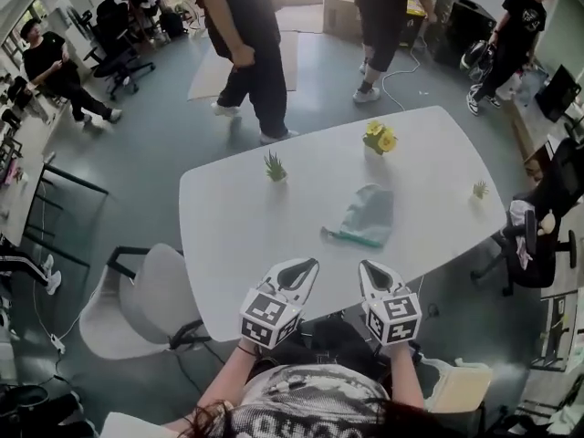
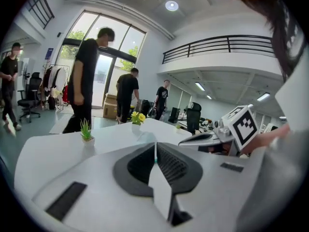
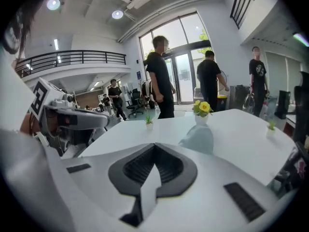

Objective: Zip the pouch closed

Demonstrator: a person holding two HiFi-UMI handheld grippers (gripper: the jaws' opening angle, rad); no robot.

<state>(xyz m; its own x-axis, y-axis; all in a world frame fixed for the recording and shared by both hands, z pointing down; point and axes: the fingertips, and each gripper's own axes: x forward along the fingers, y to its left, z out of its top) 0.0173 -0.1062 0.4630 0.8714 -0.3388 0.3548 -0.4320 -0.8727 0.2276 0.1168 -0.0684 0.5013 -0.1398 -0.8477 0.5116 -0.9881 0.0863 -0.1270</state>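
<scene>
– Pouch [image 1: 367, 215] first: where does it lie?

– Flat on the white tabletop [image 1: 237, 235], on the holder's side of the yellow flowers [image 1: 379, 139], near their pot but not touching it. It is pale grey-green, with a teal zip edge [image 1: 351, 237] along the end farthest from the flowers.

– And the 2 tools?

– Both hang over the tabletop's near rim, farther from the yellow flowers than the pouch is, and well apart from the pouch. The left tool [image 1: 308, 265] sits off to the left of the line from flowers to pouch. The right tool [image 1: 366, 266] is almost on that line.

– Jaws?

– The left tool's jaws are pressed together with nothing between them, as the left gripper view shows. The right tool's jaws also meet tip to tip and are empty. Neither touches the pouch.

– Anything else on the tabletop?

– A spiky green plant [image 1: 275, 167] stands left of the yellow flowers. A smaller plant [image 1: 480, 190] stands right of them, near the rim. Each is in a little white pot and well clear of the pouch.

– Around it?

– A grey chair [image 1: 151, 304] stands far left of the flowers, beside the tabletop. Several people in dark clothes stand on the floor beyond the flowers.
</scene>
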